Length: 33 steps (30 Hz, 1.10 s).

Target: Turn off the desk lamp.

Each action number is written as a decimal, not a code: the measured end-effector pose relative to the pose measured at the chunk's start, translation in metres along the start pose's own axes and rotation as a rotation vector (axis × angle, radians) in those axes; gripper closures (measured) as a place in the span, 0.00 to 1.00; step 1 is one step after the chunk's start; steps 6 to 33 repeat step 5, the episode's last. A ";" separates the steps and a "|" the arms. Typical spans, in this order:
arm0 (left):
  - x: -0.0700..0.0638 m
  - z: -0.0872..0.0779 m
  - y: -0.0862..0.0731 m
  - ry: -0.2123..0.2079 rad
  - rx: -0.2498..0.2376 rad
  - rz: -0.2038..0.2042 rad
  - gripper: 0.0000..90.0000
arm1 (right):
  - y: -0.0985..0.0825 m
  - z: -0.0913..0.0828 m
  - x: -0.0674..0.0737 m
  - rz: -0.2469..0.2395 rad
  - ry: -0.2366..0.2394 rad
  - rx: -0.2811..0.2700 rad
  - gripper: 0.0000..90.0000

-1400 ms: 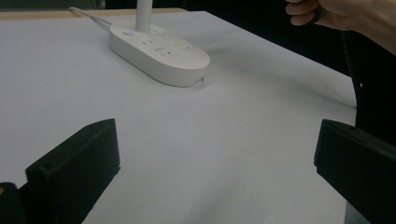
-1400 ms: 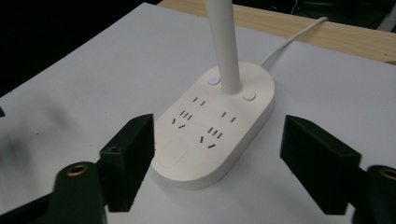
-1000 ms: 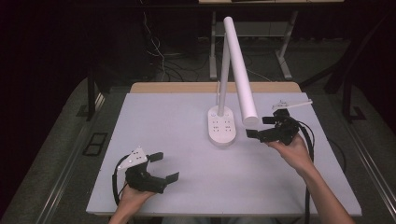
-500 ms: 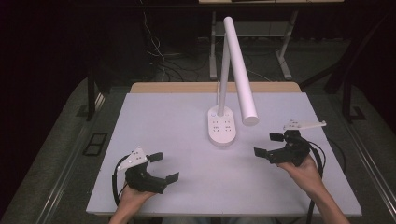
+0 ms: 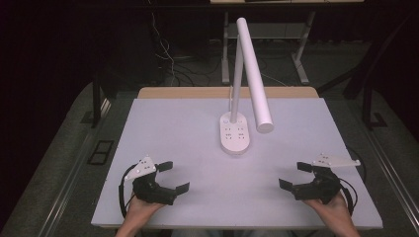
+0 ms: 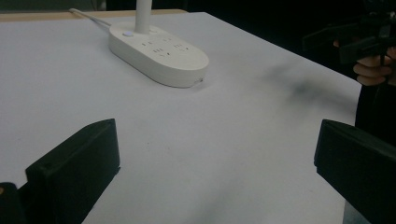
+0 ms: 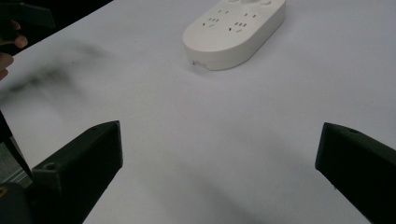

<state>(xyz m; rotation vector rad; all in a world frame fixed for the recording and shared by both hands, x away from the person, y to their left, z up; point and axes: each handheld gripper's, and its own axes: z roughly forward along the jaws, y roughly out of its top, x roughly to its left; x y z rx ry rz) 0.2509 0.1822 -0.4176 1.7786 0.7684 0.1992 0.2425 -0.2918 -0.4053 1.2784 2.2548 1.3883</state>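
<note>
Black plastic jaws stand wide apart on both handheld tools at the near edge of the pale lilac-white table top (image 5: 163, 133), and neither holds anything. The left gripper (image 5: 173, 177) sits in the person's left hand (image 5: 141, 210) near the front left corner, its grey three-cornered plate tilted on top and a dark cable looped beside it. The right gripper (image 5: 294, 175) rests in the right hand (image 5: 333, 210) near the front right corner, equally spread, with its own grey plate lying flatter above it. Both are well apart from each other and from the lamp.

Farther in, near the middle of the table and a little right of centre, stands the white desk lamp with an oval socket base (image 5: 235, 133). In the left gripper view the base (image 6: 159, 49) reads as a smooth cream oval slab with rows of small plug slots on its top face and a round button near the post. The right gripper view shows the same base (image 7: 233, 30) with a small chip or notch at its nearest lower rim. A slim white post rises from the far end of the base, and a long white tubular head (image 5: 254, 74) slopes down from its top toward the right, ending above the table just beside the base. A thin white cord runs off behind toward the wooden far edge (image 5: 197, 92) of the table.
</note>
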 end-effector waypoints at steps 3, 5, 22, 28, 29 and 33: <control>0.000 0.000 0.000 0.000 0.001 0.002 0.00 | -0.012 -0.003 0.001 0.016 -0.010 -0.011 0.01; 0.000 0.000 0.000 -0.001 0.003 0.003 0.00 | -0.019 -0.004 0.000 0.014 -0.017 -0.017 0.01; 0.000 0.000 0.000 -0.001 0.003 0.003 0.00 | -0.019 -0.004 0.000 0.014 -0.017 -0.017 0.01; 0.000 0.000 0.000 -0.001 0.003 0.003 0.00 | -0.019 -0.004 0.000 0.014 -0.017 -0.017 0.01; 0.000 0.000 0.000 -0.001 0.003 0.003 0.00 | -0.019 -0.004 0.000 0.014 -0.017 -0.017 0.01; 0.000 0.000 0.000 -0.001 0.003 0.003 0.00 | -0.019 -0.004 0.000 0.014 -0.017 -0.017 0.01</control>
